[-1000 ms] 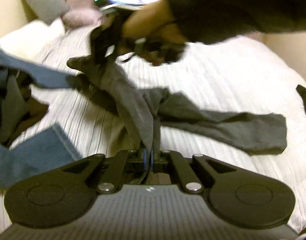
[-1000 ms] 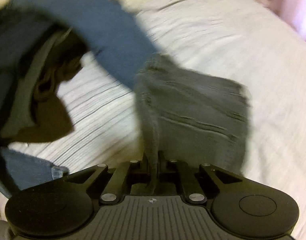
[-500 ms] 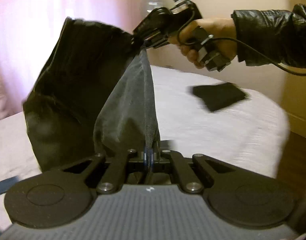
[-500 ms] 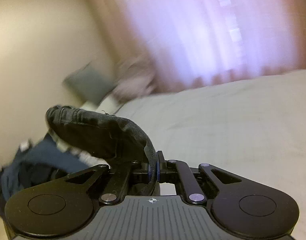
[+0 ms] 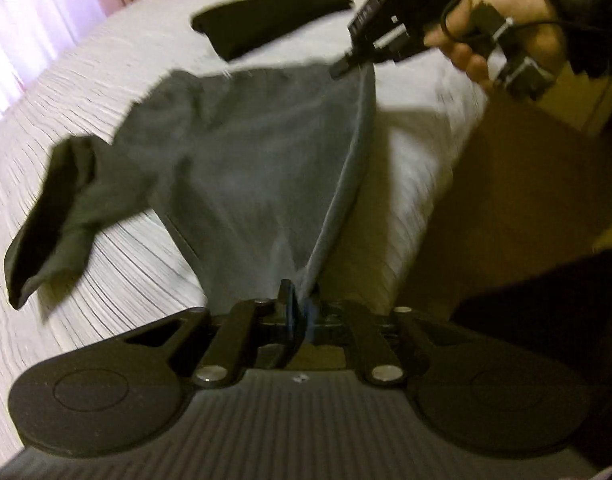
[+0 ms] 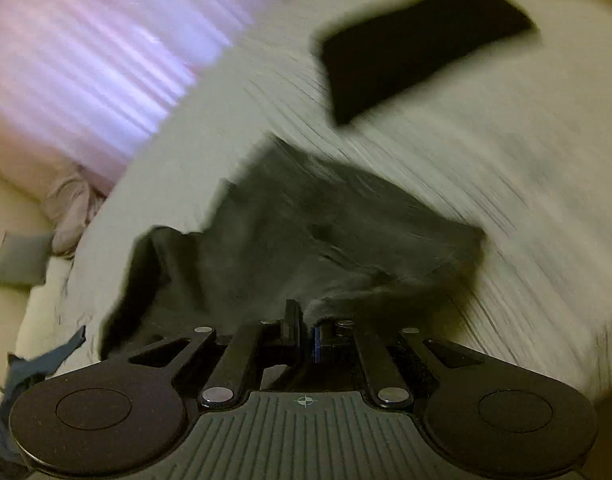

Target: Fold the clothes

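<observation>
The grey garment, hanging bunched half a second ago, now spreads over the bed near its corner. The right gripper pinches one hem corner; the left gripper's jaws are opening, cloth between them, so laying flat for folding seems underway.

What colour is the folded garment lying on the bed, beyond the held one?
Black, plain; the folded garment shows best in the right wrist view.

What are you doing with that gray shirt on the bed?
A person is laying a gray shirt out on the bed to fold it. The right gripper pinches one corner. The left gripper has another corner between its jaws, which are opening. A folded black garment lies farther back.
</observation>
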Motion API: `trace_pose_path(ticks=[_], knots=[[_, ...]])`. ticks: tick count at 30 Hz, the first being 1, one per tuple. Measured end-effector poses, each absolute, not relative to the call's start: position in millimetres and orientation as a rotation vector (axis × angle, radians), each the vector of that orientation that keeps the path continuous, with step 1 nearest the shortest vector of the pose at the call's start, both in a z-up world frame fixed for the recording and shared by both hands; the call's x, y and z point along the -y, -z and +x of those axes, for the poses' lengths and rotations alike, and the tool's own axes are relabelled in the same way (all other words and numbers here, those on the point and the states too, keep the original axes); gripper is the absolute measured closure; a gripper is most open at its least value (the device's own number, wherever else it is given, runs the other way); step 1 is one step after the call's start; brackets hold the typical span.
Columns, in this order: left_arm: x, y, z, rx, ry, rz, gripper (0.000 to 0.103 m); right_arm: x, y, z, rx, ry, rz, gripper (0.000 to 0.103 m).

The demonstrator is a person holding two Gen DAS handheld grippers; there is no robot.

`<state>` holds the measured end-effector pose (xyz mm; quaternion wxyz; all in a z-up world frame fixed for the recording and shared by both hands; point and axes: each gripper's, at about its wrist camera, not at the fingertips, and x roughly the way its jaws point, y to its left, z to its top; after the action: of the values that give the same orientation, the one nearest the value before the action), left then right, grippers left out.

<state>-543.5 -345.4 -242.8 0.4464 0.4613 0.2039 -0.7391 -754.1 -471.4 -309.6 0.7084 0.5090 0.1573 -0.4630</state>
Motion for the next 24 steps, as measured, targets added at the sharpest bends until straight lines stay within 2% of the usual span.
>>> trace_pose_path(ticks=[2,4,6,7,15,24], knots=[[332.8,251.4,-529.1,-0.547,1.794,1.120,0.077,462.7,327.7,-761.5,-0.360,1.001,1.119,0.098],[317.3,257.4,-498.8,-0.597,1.755,1.052,0.071,462.0,339.0,-768.2,-0.368,0.985,1.111,0.098],[297.0,259.0,-470.8,-0.568,1.708,0.992,0.060,456.8,348.5,-769.1,-0.372,0.987,1.097,0.098],[286.9,259.9,-456.7,-0.554,1.684,0.963,0.057,458.4,350.5,-774.5,-0.372,0.990,1.084,0.098],[243.1,301.6,-348.6,-0.372,1.446,0.890,0.058,450.4,376.0,-787.1,-0.313,1.097,0.966,0.098],[237.0,339.4,-327.9,-0.168,1.408,0.800,0.058,430.9,408.8,-774.7,-0.257,1.140,0.784,0.098]])
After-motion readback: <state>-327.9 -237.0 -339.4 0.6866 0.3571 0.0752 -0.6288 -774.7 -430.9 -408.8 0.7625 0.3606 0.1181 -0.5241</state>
